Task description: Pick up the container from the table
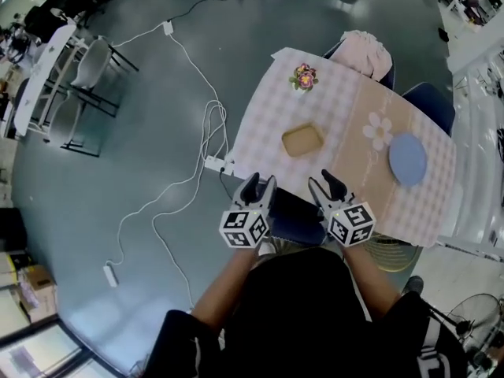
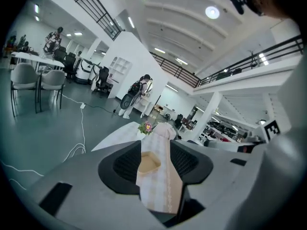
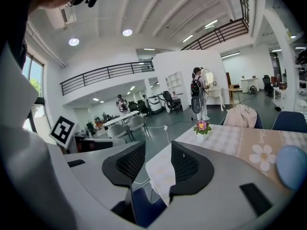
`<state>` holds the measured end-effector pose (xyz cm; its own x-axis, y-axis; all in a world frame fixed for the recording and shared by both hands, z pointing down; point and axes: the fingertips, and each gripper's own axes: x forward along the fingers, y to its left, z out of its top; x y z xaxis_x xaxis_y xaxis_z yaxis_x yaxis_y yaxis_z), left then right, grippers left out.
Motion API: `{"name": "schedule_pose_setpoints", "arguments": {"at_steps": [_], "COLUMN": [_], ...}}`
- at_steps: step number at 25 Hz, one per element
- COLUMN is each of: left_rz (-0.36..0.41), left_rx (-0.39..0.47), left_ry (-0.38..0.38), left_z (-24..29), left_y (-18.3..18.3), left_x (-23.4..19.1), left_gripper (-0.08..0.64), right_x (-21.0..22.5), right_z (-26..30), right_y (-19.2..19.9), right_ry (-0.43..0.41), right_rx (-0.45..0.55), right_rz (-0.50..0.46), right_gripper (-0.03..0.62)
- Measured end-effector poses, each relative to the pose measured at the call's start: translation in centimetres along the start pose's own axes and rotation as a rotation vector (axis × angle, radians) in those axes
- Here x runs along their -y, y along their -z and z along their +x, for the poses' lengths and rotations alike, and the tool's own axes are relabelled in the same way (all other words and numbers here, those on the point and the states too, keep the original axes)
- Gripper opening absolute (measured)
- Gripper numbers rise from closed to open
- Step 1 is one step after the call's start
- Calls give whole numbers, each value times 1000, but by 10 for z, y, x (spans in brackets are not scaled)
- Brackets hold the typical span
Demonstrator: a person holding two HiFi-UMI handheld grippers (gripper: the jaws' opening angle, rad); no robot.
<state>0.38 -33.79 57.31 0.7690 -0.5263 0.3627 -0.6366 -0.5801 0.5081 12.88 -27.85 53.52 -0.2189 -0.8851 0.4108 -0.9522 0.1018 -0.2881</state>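
A shallow tan container point(image 1: 302, 140) lies on the checked tablecloth point(image 1: 339, 109), near the table's middle left. The same container point(image 2: 148, 161) shows between the jaws in the left gripper view, farther along the cloth. My left gripper point(image 1: 258, 187) hovers at the table's near edge, open and empty. My right gripper point(image 1: 327, 184) hovers beside it, also open and empty, with the tablecloth's corner point(image 3: 160, 169) seen between its jaws. Both grippers stay short of the container.
A small flower pot point(image 1: 303, 78) stands at the table's far side and a blue round plate point(image 1: 407, 159) lies to the right. A chair draped with pink cloth point(image 1: 368, 51) stands behind the table. White cables point(image 1: 206, 124) trail on the floor at left.
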Motion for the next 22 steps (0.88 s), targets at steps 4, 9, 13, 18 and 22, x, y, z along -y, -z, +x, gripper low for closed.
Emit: {"name": "schedule_pose_setpoints", "arguments": {"at_steps": [4, 9, 13, 18, 22], "left_rz": [-104, -127, -161, -177, -181], "left_rx": [-90, -215, -268, -343, -366], "left_ry": [-9, -16, -46, -97, -119], "left_z": [63, 123, 164, 205, 223], "left_y": [17, 59, 89, 124, 135], "left_x": [-19, -35, -53, -72, -81], "left_gripper": [175, 175, 175, 175, 176], "right_x": [30, 49, 57, 66, 75], "right_z": [6, 4, 3, -4, -11], "right_y": [-3, 8, 24, 32, 35], "right_ry": [40, 68, 80, 100, 134], "right_rx": [1, -15, -38, -45, -53], "right_rz": [28, 55, 77, 101, 101], "right_gripper": [144, 144, 144, 144, 144]}}
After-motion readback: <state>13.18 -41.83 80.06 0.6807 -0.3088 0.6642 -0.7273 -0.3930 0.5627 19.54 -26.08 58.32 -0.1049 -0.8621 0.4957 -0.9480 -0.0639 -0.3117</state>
